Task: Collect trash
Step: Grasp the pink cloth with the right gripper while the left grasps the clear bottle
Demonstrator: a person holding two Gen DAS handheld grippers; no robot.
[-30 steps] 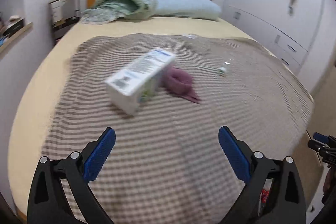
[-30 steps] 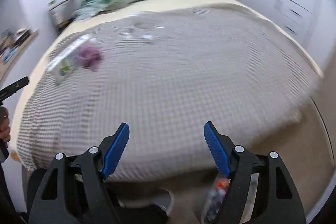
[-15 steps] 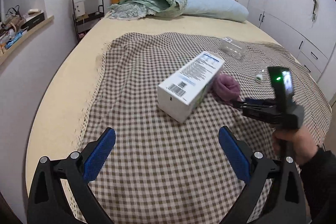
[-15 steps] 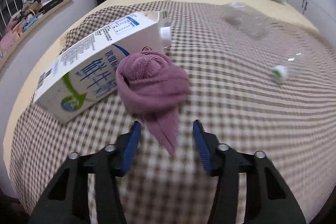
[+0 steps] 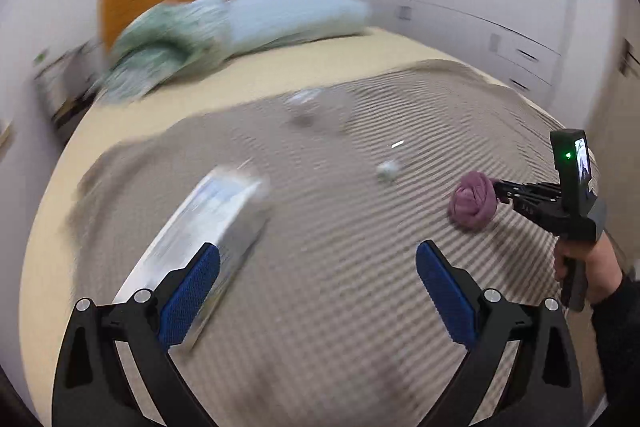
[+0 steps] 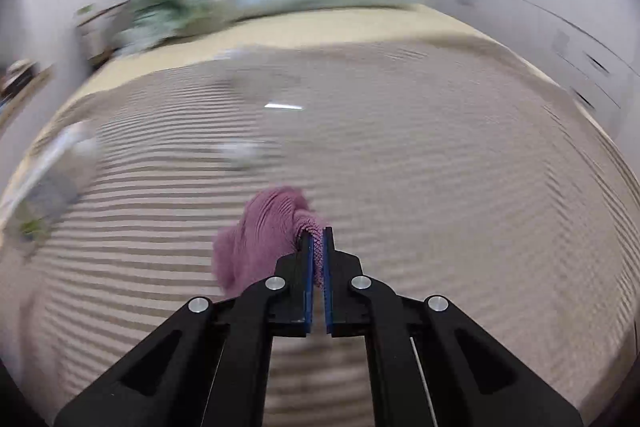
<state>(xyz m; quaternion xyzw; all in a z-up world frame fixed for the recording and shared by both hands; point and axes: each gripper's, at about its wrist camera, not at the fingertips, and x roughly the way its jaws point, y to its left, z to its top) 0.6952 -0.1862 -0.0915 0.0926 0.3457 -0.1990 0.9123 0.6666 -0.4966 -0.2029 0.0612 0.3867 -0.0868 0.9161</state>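
My right tool (image 6: 316, 239) pinches the purple cloth (image 6: 260, 239) above the checked blanket (image 6: 440, 187). Only my left view shows the hand (image 5: 588, 267) gripping it, and the white carton (image 5: 208, 227) (blurred) beside my spread left tool (image 5: 318, 269).

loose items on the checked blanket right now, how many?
4, though blur may hide more: white carton at the left by the open left claw, purple cloth pinched in the right claw, small bottle mid-blanket, clear container farther back.
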